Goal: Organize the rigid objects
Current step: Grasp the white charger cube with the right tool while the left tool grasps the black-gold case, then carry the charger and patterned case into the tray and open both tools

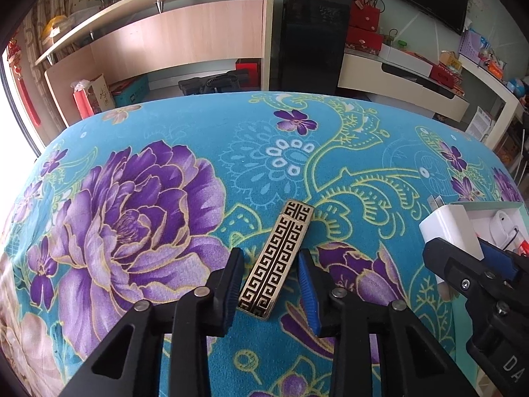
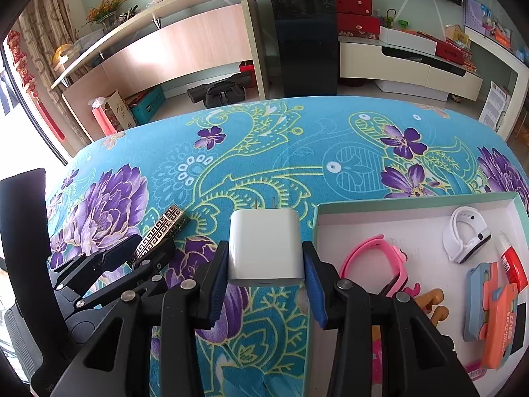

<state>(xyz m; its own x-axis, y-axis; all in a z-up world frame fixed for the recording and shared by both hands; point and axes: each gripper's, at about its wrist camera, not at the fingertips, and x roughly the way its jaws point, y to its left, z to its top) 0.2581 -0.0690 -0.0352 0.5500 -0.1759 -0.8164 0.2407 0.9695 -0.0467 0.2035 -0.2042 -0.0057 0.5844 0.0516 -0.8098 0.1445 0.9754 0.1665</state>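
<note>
**Sorting about two-thirds done, two pieces not yet boxed**

Box [image 2: 413, 213] at my four o'clock in the right wrist view already holds the sorted lot. I count one pink watch [image 2: 365, 258], one white watch [image 2: 466, 235], one red-and-white glue tube [image 2: 512, 261], one orange-and-blue toy pistol [image 2: 496, 311] and one tan piece [image 2: 433, 304] I cannot identify; something pink near the box's lower edge is hidden behind my fingers.

Two items are outside it, both on the flowered cloth [image 1: 165, 172]. My right gripper [image 2: 266, 261] is clamped on one white charger [image 2: 266, 248], prongs pointing to twelve o'clock, held just left of the box wall. I judge it needs only a short carry toward three o'clock and a release.

My left gripper [image 1: 269, 281] straddles one black-and-gold patterned lighter [image 1: 276, 264], which lies flat on the cloth, its far end toward one o'clock. The left pad seems to touch its lower corner, while a gap shows on the right side, so I read it as nearly closed but not gripping. I judge that piece the last to box.
</note>
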